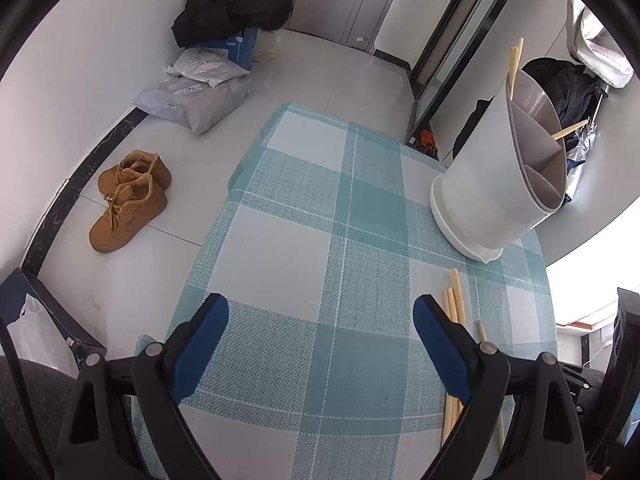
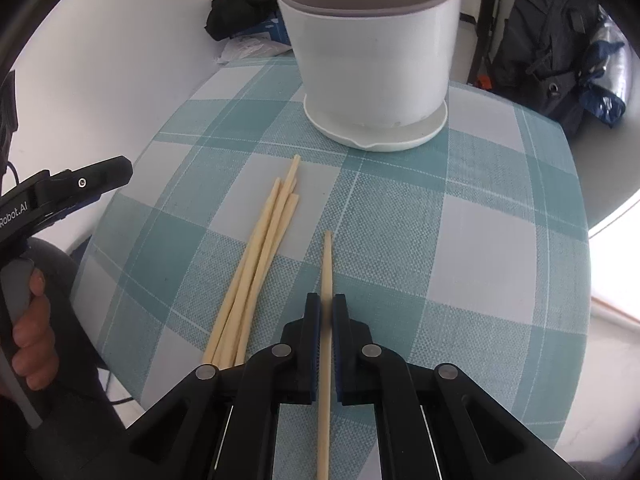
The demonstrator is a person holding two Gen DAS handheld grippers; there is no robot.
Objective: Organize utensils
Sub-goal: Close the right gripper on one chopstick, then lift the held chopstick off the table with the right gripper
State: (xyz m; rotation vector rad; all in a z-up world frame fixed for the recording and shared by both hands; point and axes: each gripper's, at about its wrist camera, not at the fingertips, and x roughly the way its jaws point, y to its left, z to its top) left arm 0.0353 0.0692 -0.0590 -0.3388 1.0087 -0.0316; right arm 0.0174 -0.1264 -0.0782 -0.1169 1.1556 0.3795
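Note:
My right gripper is shut on a single bamboo chopstick that points toward the white utensil holder at the far side of the checked tablecloth. A bundle of several loose chopsticks lies on the cloth just left of it. My left gripper is open and empty above the cloth; the loose chopsticks lie by its right finger. The holder shows at the right with grey dividers and chopsticks standing in it. The left gripper also shows in the right wrist view.
The table's left edge drops to a tiled floor with tan shoes, plastic bags and a blue box under a black coat. A dark backpack stands behind the table at the right.

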